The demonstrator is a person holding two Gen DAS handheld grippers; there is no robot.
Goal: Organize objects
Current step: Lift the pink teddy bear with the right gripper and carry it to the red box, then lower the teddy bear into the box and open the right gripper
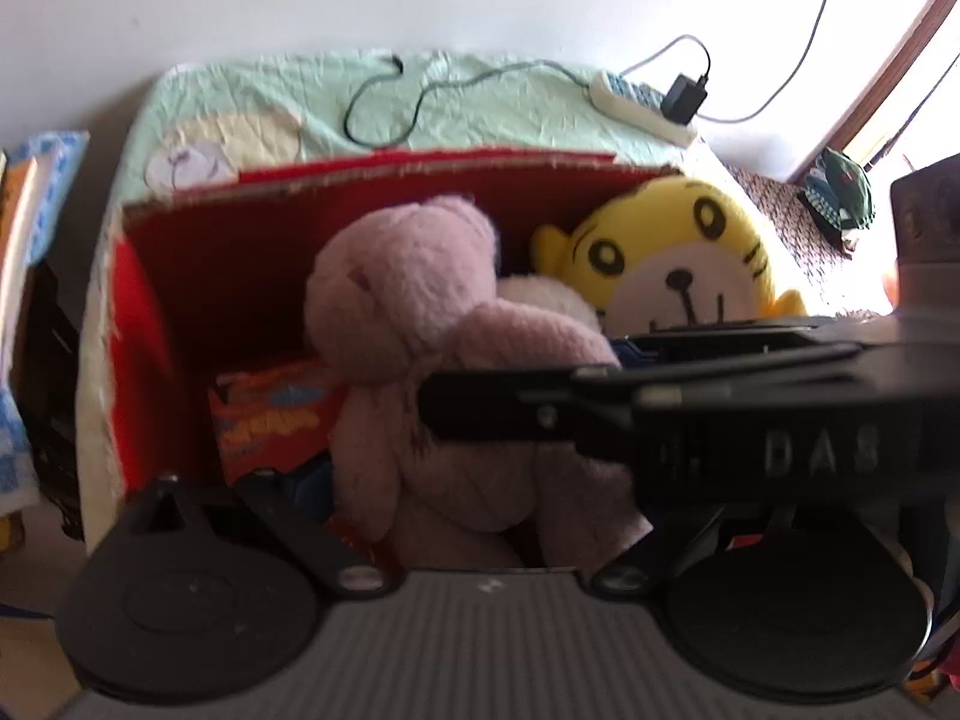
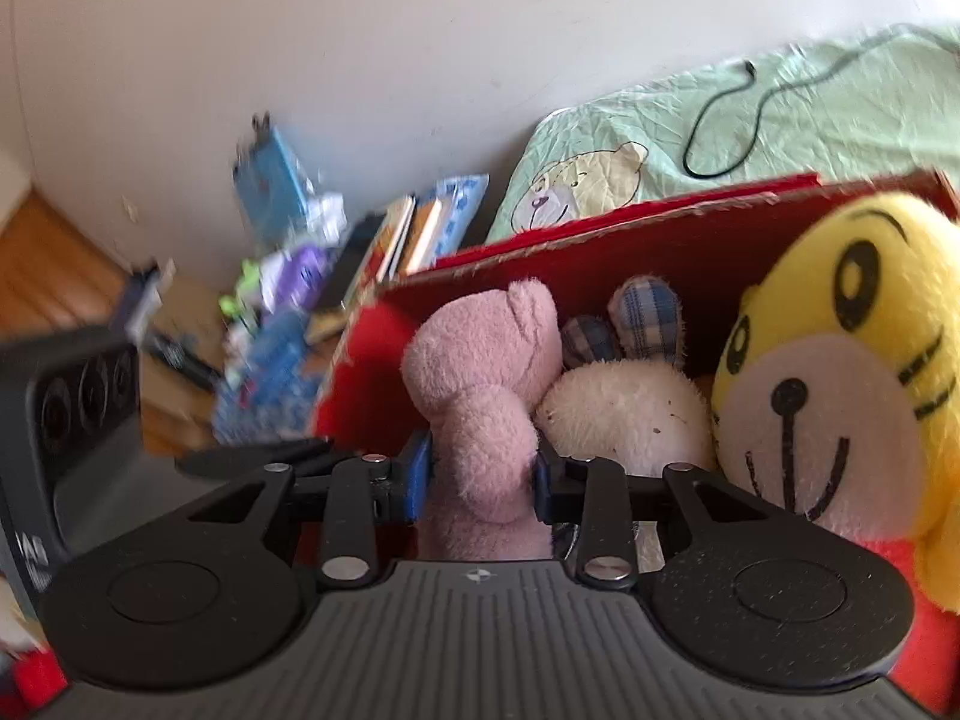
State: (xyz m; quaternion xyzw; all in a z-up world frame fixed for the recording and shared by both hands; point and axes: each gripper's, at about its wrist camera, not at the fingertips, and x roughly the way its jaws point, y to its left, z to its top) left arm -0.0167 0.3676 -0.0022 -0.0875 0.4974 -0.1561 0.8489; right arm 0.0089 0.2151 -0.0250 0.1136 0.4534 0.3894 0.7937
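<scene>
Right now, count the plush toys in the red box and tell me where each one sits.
3. The pink bear is left of centre, gripped by the right gripper. The white bunny is behind it, in the middle. The yellow tiger is at the right. Others may lie hidden underneath.

Bed with pale green quilt (image 1: 480,102) bearing a red cardboard box (image 1: 372,174), power strip (image 1: 636,102) and black cable (image 1: 384,114).

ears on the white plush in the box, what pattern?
Blue-and-white plaid ears on the white plush; clearest in the right wrist view.
</scene>
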